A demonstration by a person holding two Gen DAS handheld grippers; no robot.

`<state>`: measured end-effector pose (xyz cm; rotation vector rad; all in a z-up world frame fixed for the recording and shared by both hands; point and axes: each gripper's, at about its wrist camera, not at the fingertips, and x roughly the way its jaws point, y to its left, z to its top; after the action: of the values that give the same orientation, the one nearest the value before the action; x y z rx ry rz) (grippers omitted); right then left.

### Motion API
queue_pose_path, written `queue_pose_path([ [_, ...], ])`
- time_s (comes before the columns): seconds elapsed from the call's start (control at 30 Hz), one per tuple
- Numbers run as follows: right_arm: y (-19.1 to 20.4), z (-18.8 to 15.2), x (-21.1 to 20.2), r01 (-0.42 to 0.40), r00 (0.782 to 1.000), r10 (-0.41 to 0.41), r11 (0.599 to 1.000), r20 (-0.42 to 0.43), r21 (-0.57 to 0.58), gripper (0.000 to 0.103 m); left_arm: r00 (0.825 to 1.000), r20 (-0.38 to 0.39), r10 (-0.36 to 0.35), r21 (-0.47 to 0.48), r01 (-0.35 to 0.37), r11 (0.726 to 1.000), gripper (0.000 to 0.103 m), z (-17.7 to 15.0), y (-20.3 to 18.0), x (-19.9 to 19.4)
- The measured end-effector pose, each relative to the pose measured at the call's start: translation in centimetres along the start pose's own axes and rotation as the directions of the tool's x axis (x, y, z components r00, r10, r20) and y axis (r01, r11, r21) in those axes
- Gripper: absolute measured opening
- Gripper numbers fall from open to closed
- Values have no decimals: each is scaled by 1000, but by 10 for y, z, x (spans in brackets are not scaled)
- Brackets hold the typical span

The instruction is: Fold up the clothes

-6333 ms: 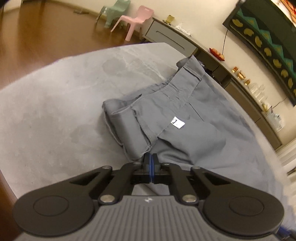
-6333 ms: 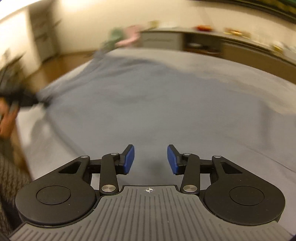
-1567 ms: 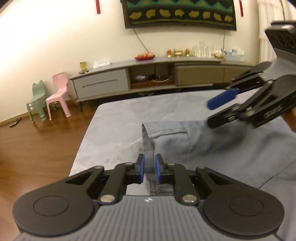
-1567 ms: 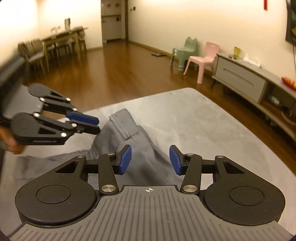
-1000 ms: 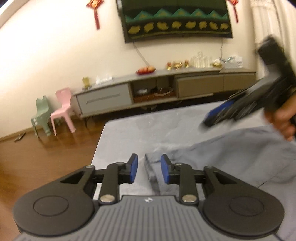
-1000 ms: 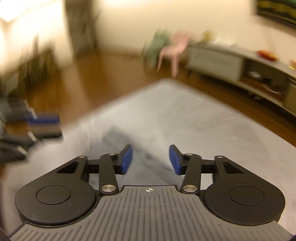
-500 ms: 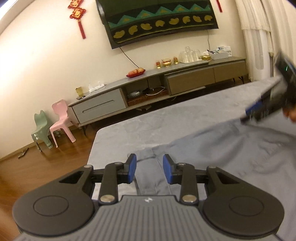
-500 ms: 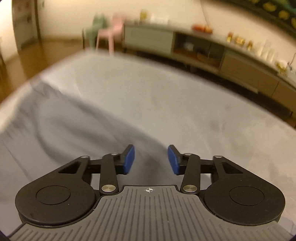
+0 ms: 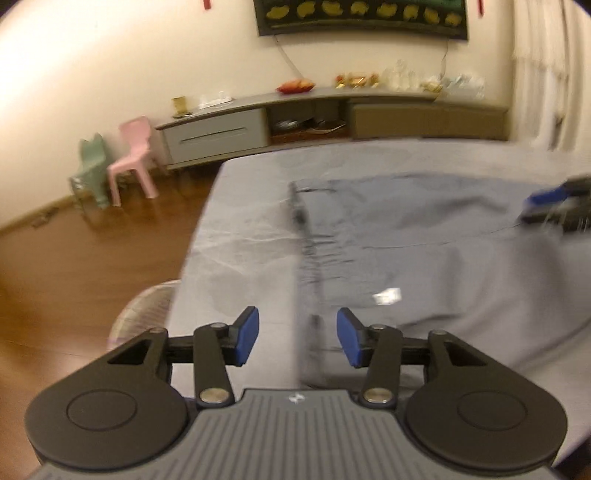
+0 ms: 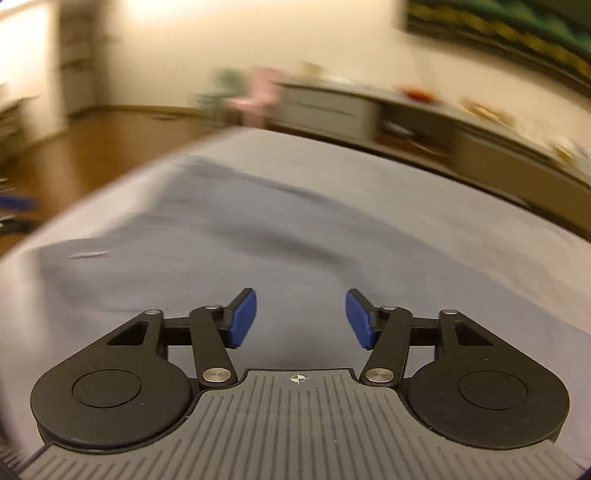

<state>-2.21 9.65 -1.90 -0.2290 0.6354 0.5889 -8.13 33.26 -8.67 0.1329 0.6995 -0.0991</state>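
Beside bed edge [image 9: 195,236], seemingly flat trousers [image 9: 424,236]

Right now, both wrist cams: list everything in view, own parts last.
trousers: 1, grey, spread flat on the table, waistband edge toward the left gripper, small white label on the cloth
table: 1, covered in grey cloth, under the trousers
cabinet: 1, long, low, grey and brown, against the far wall, small items on top too blurred to name
child chairs: 2, one pink, one green, on the wood floor left of the cabinet
wall hanging: 1, dark with yellow shapes, above the cabinet
curtain: 1, pale, far right
left gripper: 1, black with blue pads, jaws opening, waistband edge lies between them but is not pinched
right gripper: 1, black with blue pads, jaws opening, nothing gripped, over the trousers
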Motion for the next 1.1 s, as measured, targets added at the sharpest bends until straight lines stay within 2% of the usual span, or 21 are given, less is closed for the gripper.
queue_pose_path([
  [0.03,22,-2,-4,-45,999,45,998,18,-37,64,999,12,-34,-10,34,999,47,-1,-1,-5],
  [0.1,51,-17,5,-83,996,84,993,1,-83,67,998,-31,-53,-4,53,999,47,-5,-11,6],
  [0.13,57,-27,14,-76,997,75,994,-28,-72,66,997,-76,-29,8,30,1000,47,-7,-16,17],
  [0.2,53,-48,26,-72,995,72,997,-71,-8,67,978,-194,80,63,-69,996,49,-16,-25,46],
  [0.23,46,-54,21,-92,994,93,996,-57,21,67,972,-209,107,74,-93,993,55,-18,-26,52],
  [0.27,37,-59,15,-111,993,113,993,-46,44,67,970,-213,119,73,-106,992,57,-17,-26,54],
  [0.33,18,-62,-4,-136,989,139,989,-42,63,66,965,-227,132,73,-118,990,55,-10,-24,53],
  [0.43,-24,-69,-40,-32,999,31,994,10,107,68,970,-154,190,94,-177,980,48,9,-31,31],
  [0.5,-57,-76,-50,68,998,-69,982,4,176,68,977,-70,200,55,-196,979,48,26,-38,17],
  [0.6,-94,-84,-45,180,983,-169,948,-65,262,66,992,-18,124,26,-123,992,50,48,-61,18],
  [0.67,-106,-84,-35,173,984,-155,948,-90,266,66,995,-44,88,96,-84,992,50,55,-87,37],
  [0.73,-118,-88,-30,157,985,-130,953,-116,259,66,994,-92,66,190,-47,981,53,57,-115,63],
  [0.87,-152,-105,-52,205,974,-179,956,-136,210,65,971,-211,109,325,-36,945,54,46,-137,117],
  [0.9,-162,-111,-59,231,968,-204,953,-149,195,65,969,-219,115,323,-40,946,59,45,-134,122],
  [0.93,-173,-117,-68,245,964,-217,950,-156,195,60,968,-219,120,311,-47,949,67,46,-129,125],
  [0.97,-187,-124,-78,231,968,-200,946,-150,227,51,964,-226,142,303,-69,950,67,46,-122,128],
  [1.0,-201,-131,-89,217,972,-184,941,-145,260,49,956,-236,172,298,-97,950,68,46,-115,130],
  [1.03,-215,-139,-100,213,974,-179,933,-140,291,50,952,-236,194,300,-119,946,70,46,-110,131],
  [1.1,-240,-158,-124,270,962,-234,895,-142,356,53,949,-248,196,264,-129,956,71,47,-99,132],
])
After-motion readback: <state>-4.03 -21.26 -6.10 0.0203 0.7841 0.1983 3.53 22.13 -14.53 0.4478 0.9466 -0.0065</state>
